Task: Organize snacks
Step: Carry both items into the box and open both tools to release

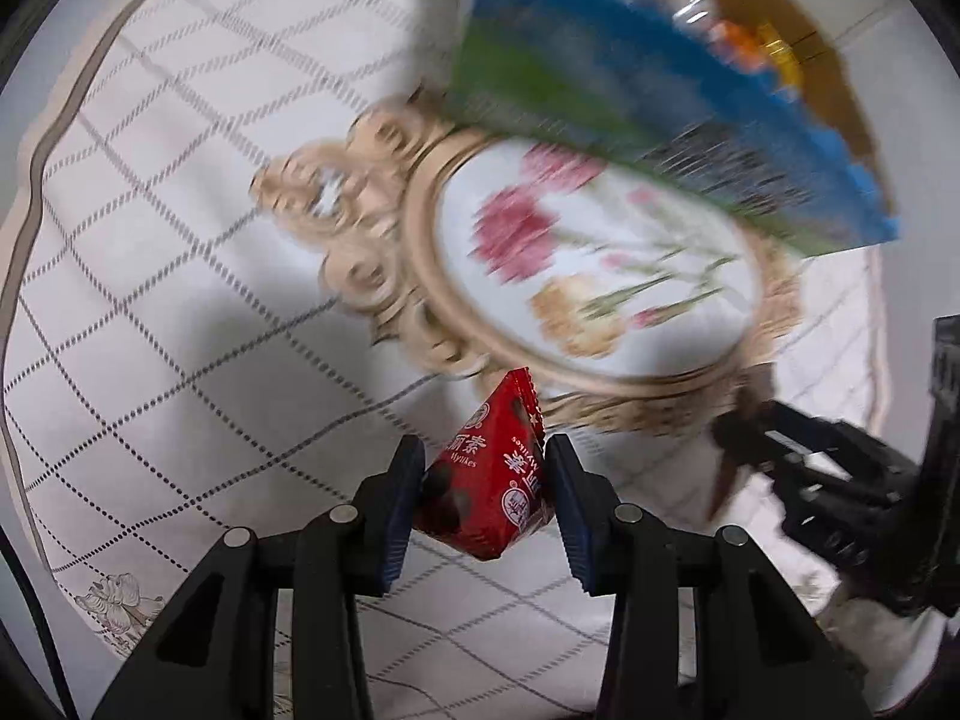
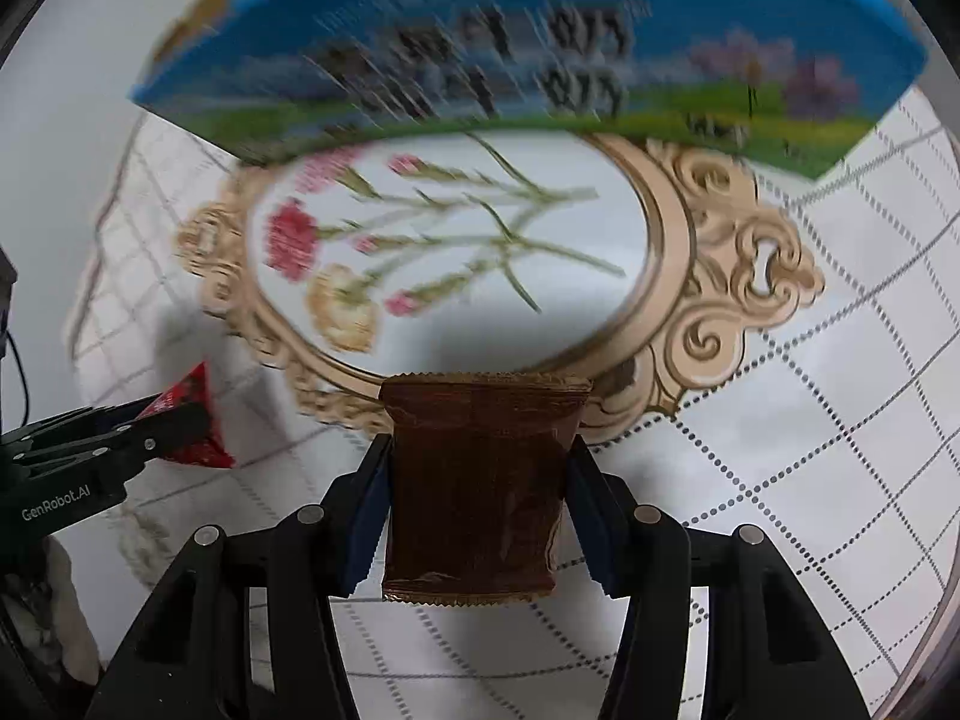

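While the red snack packet (image 1: 489, 480) sits pinched between the left gripper's (image 1: 485, 483) jaws, the brown snack packet (image 2: 477, 489) is clamped upright in the right gripper (image 2: 477, 498), jaws closed tight on its sides. Both packets hang above the table, just short of the ornate tray (image 2: 672, 240) with its painted flowers and gold scrolled rim. Beyond the tray stands a blue and green box (image 2: 528, 54), blurred. Underneath it all lies a white tablecloth (image 1: 180, 240) crossed by dotted grid lines.
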Motion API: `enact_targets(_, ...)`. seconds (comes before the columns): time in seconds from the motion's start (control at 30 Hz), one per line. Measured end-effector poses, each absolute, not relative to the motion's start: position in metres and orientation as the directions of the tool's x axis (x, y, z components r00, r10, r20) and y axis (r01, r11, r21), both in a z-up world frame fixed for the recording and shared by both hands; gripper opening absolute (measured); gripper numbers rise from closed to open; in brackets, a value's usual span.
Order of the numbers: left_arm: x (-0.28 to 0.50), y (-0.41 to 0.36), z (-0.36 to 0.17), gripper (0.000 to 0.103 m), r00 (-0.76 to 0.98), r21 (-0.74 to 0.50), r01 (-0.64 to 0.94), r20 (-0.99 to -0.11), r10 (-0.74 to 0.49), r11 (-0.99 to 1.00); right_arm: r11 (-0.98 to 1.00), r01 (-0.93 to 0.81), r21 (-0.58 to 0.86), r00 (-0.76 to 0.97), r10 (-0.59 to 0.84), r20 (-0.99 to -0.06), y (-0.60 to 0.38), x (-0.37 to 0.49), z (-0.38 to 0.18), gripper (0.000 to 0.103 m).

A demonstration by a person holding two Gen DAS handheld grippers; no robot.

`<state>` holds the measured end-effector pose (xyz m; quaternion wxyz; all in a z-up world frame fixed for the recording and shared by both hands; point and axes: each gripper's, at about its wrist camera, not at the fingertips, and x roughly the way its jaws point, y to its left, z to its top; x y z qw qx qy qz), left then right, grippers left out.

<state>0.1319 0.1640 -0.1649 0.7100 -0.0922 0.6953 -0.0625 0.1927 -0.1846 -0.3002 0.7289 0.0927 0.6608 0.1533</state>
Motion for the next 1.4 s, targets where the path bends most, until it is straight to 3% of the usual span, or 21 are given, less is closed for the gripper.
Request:
enact_targets(0.27, 0.185, 0.108, -0.074, 0.039, 0.160, -0.362, 0.039, -0.918, -0.364, 0.931, 0.903, -0.119, 0.412, 0.216, 0.429, -0.877, -0.207, 0.218, -0.207, 0.057)
enact_targets(0.5, 0.252, 0.059, -0.038, 0.039, 0.241, -0.365, 0.122, -0.891, -0.385, 0.923, 0.907, -0.089, 0.411, 0.343, 0.416, -0.842, -0.244, 0.274, -0.155, 0.057)
enact_targets(0.87, 0.371, 0.050, -0.100, 0.039, 0.172, -0.214, 0.068, -0.960, -0.223, 0.974, 0.955, -0.052, 0.290, 0.314, 0.292, -0.903, -0.265, 0.394, -0.188, 0.057)
enact_targets(1.17, 0.416, 0.047, -0.148, 0.042, 0.072, -0.158, 0.029, -0.985, -0.160, 0.987, 0.971, -0.016, 0.238, 0.209, 0.236, -0.949, -0.266, 0.447, -0.235, 0.058)
enact_targets(1.2, 0.418, 0.046, -0.152, 0.042, 0.055, -0.153, 0.024, -0.987, -0.154, 0.988, 0.971, -0.007, 0.238, 0.188, 0.235, -0.954, -0.266, 0.451, -0.241, 0.062)
enact_targets(1.3, 0.423, 0.043, -0.163, 0.055, 0.044, -0.138, 0.018, -0.989, -0.139, 0.990, 0.982, 0.003, 0.191, 0.147, 0.188, -0.971, -0.265, 0.457, -0.252, 0.098)
enact_targets(1.37, 0.423, 0.042, -0.167, 0.091, 0.041, -0.139, 0.009, -0.989, -0.140, 0.990, 0.986, 0.001, 0.166, 0.141, 0.164, -0.976, -0.265, 0.457, -0.254, 0.098)
enact_targets(1.4, 0.423, 0.042, -0.167, 0.093, 0.044, -0.149, 0.004, -0.988, -0.149, 0.989, 0.988, 0.000, 0.155, 0.139, 0.153, -0.978, -0.265, 0.457, -0.255, 0.098)
